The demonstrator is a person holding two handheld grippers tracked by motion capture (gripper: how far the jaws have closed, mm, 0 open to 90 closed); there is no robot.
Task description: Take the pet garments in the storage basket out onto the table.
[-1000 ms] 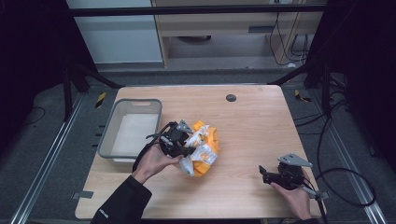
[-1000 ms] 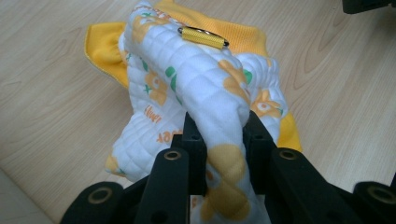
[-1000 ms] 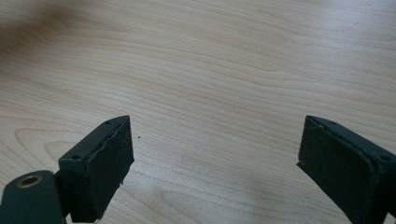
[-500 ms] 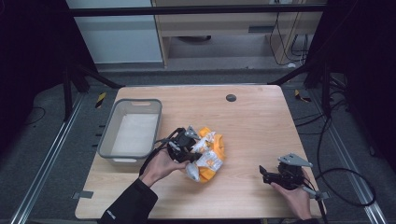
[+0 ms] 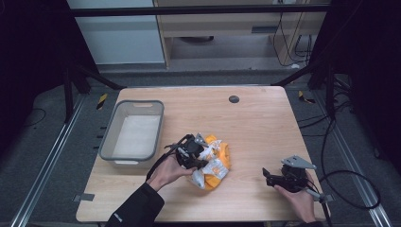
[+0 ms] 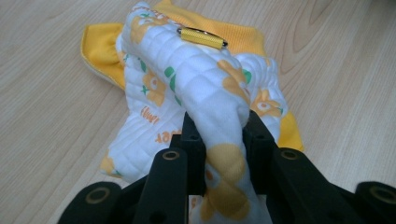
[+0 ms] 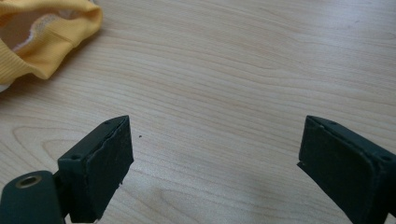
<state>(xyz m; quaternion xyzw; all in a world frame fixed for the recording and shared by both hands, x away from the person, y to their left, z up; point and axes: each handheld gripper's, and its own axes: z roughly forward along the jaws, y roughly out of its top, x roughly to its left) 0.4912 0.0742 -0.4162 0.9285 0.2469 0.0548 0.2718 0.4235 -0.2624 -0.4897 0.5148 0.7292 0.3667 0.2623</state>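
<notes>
A small quilted garment (image 5: 215, 163), white with orange flowers and orange trim, lies bunched in the middle of the wooden table (image 5: 255, 118). My left gripper (image 5: 191, 156) is shut on a fold of that garment (image 6: 219, 107), the cloth pinched between its two black jaws; a small yellow ridged clip (image 6: 201, 37) sits on top of the fold. My right gripper (image 5: 268, 176) rests low over bare table at the front right, jaws wide apart with nothing between them. In the right gripper view the garment's orange edge (image 7: 51, 35) lies at the upper left.
A grey plastic bin (image 5: 133, 135) stands at the table's left side, with nothing in it. A dark round hole (image 5: 233, 99) marks the far middle of the tabletop. Cables (image 5: 350, 189) trail off the right edge.
My left gripper has carried the garment to the right and lower, toward the table's middle. The right gripper has stayed where it was.
</notes>
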